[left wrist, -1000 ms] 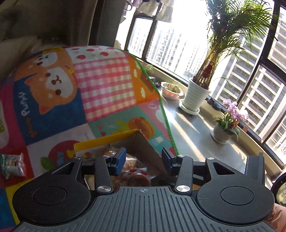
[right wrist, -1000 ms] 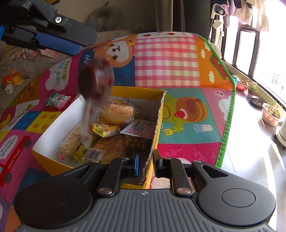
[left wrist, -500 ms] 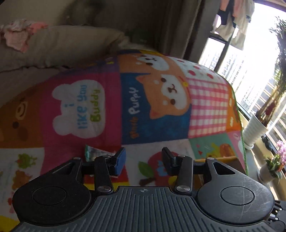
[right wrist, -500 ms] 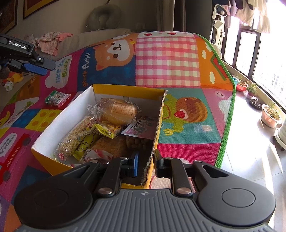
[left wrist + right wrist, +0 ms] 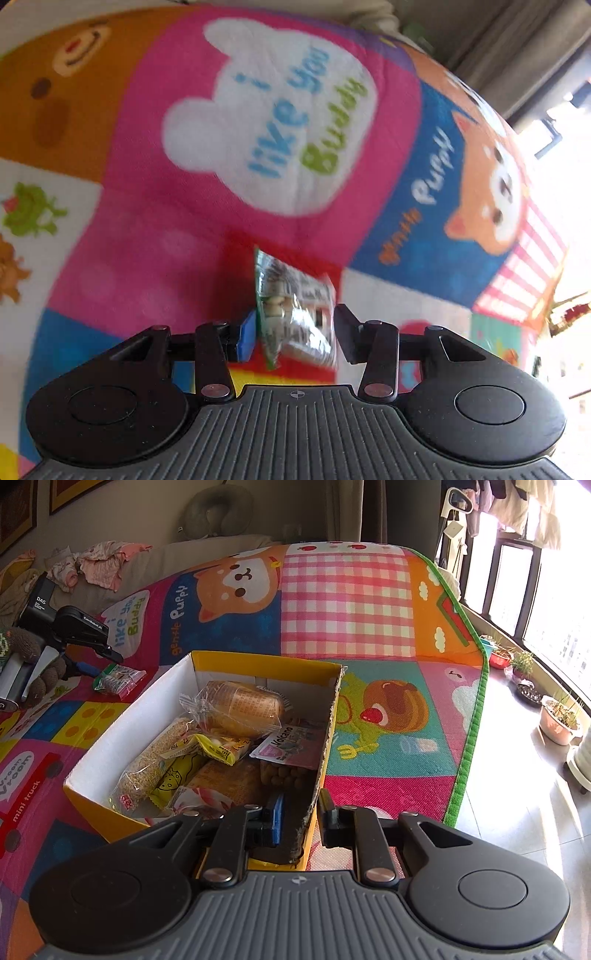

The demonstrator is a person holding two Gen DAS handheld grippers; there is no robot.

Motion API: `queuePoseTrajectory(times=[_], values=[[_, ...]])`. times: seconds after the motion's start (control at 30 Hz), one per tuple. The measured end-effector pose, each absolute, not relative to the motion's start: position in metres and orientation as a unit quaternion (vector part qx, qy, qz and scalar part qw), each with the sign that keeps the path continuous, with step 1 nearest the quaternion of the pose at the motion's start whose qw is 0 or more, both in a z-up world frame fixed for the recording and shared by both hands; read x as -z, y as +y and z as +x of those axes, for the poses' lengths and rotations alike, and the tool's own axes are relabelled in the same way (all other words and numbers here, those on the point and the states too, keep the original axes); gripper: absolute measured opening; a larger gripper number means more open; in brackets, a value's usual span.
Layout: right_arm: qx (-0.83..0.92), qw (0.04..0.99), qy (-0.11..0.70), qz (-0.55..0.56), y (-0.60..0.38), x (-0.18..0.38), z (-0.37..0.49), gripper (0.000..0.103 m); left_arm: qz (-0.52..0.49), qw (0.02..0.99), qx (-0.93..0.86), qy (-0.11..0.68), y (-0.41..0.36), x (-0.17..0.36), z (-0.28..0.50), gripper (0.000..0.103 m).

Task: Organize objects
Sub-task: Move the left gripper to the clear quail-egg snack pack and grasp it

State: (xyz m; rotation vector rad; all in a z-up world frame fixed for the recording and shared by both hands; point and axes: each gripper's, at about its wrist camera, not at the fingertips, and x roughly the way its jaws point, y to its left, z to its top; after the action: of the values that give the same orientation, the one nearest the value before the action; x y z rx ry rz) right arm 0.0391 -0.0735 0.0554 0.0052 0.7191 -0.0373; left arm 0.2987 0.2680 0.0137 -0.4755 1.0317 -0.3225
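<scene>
- One loose snack packet (image 5: 295, 314) lying on the play mat (image 5: 147, 221), well apart from the box, at far left of the scene in the right wrist view (image 5: 118, 679).
- Bracketing that packet with the left gripper (image 5: 293, 332): jaws spread, one fingertip on each side, neither visibly pressing the wrapper; released, not yet grasping.
- Hovering low and aligned with the packet's short axis, probably so that closing pinches the foil across its narrow width.
- Straddling the near right wall of the yellow cardboard box (image 5: 325, 738) with the right gripper (image 5: 299, 819): blue pad inside, black finger outside.
- Cannot tell whether those jaws are clenched on the wall or merely set around it; a gap appears on the outer side.
- Likely steadying the box so it stays put on the soft mat while items drop in.
- Holding bread rolls (image 5: 240, 709), a grain bar (image 5: 155, 760), a yellow wrapper (image 5: 207, 747) and a "Volcano" pouch (image 5: 291, 746) inside the box, piled toward the near end.
- Leaving the far left corner of the box floor open, a probable landing spot for the packet.
- Judging the step as final approach before pick-up.
</scene>
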Motion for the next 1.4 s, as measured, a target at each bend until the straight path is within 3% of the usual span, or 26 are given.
queuePoseTrajectory(times=[0.17,0.37,0.53,0.57,0.63,0.73,0.8,0.87,1.03,1.23,1.4], values=[[0.017,0.936,0.351,0.002,-0.074,-0.055,0.039,0.018,-0.114,0.781,0.310,0.529,0.230,-0.022,0.227,0.046],[0.016,0.937,0.350,0.003,-0.074,-0.055,0.038,0.019,0.159,0.838,0.254,0.457,0.197,-0.025,0.151,0.047],[0.015,0.937,0.350,0.004,-0.074,-0.055,0.039,0.020,0.150,0.834,0.259,0.464,0.194,-0.020,0.148,0.044],[0.015,0.937,0.350,0.004,-0.074,-0.055,0.039,0.020,0.144,0.831,0.265,0.467,0.192,-0.018,0.151,0.047],[0.015,0.937,0.350,0.005,-0.074,-0.055,0.039,0.020,0.151,0.826,0.274,0.468,0.182,-0.014,0.151,0.067],[0.016,0.937,0.350,0.005,-0.073,-0.055,0.039,0.020,0.158,0.823,0.283,0.466,0.175,-0.012,0.143,0.082],[0.016,0.937,0.350,0.005,-0.073,-0.055,0.039,0.020,0.150,0.825,0.286,0.465,0.175,-0.014,0.143,0.080],[0.016,0.937,0.350,0.004,-0.073,-0.056,0.039,0.020,0.131,0.840,0.283,0.445,0.180,-0.027,0.147,0.071],[0.014,0.937,0.350,0.002,-0.072,-0.056,0.039,0.021,0.212,0.906,0.210,0.301,0.182,-0.063,0.166,0.070],[0.013,0.937,0.349,0.002,-0.071,-0.055,0.040,0.026,0.144,0.896,0.195,0.372,0.186,-0.054,0.241,0.070],[0.012,0.937,0.349,0.000,-0.070,-0.055,0.040,0.026,0.185,0.884,0.164,0.397,0.176,-0.021,0.266,0.074]])
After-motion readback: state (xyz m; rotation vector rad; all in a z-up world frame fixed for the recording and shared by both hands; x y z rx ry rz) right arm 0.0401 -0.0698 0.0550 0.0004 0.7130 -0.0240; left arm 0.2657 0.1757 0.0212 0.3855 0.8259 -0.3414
